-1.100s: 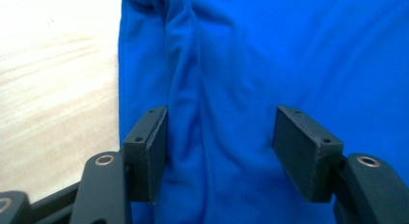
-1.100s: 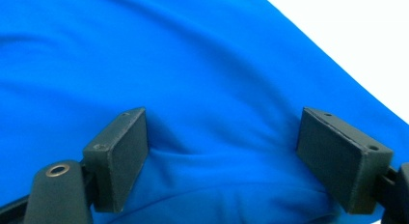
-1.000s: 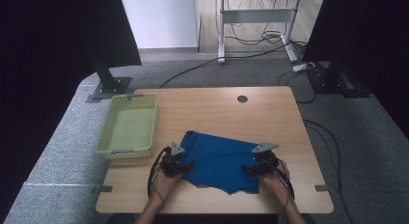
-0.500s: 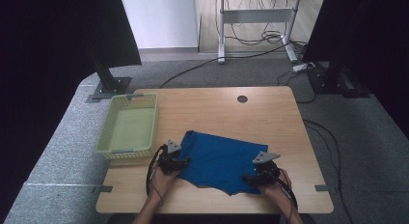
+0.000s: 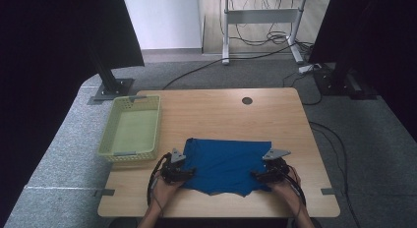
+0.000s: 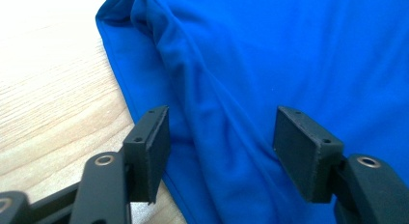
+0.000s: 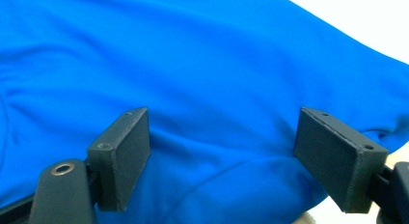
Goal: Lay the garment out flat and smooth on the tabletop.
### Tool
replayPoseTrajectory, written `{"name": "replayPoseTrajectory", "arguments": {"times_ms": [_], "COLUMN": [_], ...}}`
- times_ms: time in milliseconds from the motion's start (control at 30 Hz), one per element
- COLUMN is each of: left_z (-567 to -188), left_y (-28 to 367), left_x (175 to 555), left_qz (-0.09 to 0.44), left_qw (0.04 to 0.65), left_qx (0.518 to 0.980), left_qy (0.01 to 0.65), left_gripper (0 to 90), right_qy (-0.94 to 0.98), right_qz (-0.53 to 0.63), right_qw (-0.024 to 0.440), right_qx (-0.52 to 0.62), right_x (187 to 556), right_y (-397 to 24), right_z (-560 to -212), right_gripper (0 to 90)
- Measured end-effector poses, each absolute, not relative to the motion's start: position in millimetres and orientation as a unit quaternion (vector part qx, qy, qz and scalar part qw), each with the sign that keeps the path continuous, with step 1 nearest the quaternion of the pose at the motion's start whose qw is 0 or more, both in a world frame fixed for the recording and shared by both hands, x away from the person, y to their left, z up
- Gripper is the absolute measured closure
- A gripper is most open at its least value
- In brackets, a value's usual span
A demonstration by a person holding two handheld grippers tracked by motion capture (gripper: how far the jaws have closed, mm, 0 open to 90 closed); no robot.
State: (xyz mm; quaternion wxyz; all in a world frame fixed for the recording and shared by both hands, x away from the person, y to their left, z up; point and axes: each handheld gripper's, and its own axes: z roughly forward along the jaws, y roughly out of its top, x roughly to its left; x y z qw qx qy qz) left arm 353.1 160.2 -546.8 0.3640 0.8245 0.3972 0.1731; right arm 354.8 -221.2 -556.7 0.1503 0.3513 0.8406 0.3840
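Both tongs, left [image 5: 188, 172] and right [image 5: 256, 176], gaped over blue shirt [image 5: 227, 161] edges on counter [image 5: 211, 110]; left just widened, nothing gripped. Folding judged started; clamping needed next.

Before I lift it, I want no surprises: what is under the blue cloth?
The blue cloth lies on the wooden table, which shows all around it. Whatever sits beneath its folds is covered and cannot be seen.

We see one obstacle on the light wooden table [image 5: 275, 115]: the pale green perforated plastic basket [image 5: 131, 128] at its left edge. The far half of the tabletop is bare. The crumpled blue cloth [image 5: 226, 161] covers the near middle, with bare strips either side.
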Motion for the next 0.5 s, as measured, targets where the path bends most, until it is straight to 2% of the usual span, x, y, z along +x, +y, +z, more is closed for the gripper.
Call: {"name": "replayPoseTrajectory", "arguments": {"times_ms": [233, 300, 500], "left_z": [-534.7, -535.0, -538.8], "left_y": [172.4, 179.7, 181.1], "left_x": [344.8, 336.9, 331.8], "left_qz": [0.158, 0.141, 0.138], "left_qw": [0.39, 0.399, 0.387], "left_qx": [0.818, 0.817, 0.824], "left_qy": [0.394, 0.392, 0.389], "left_gripper": [39.7, 42.4, 47.8], "right_qy": [0.832, 0.832, 0.83], "right_qz": [0.402, 0.404, 0.409], "right_qw": [0.161, 0.16, 0.15], "right_qx": [0.348, 0.345, 0.349], "right_x": [339.6, 331.2, 321.7], "right_y": [-225.3, -229.0, -236.2], "right_z": [-542.6, -541.9, -542.1], "right_gripper": [21.5, 24.5, 30.0]}}
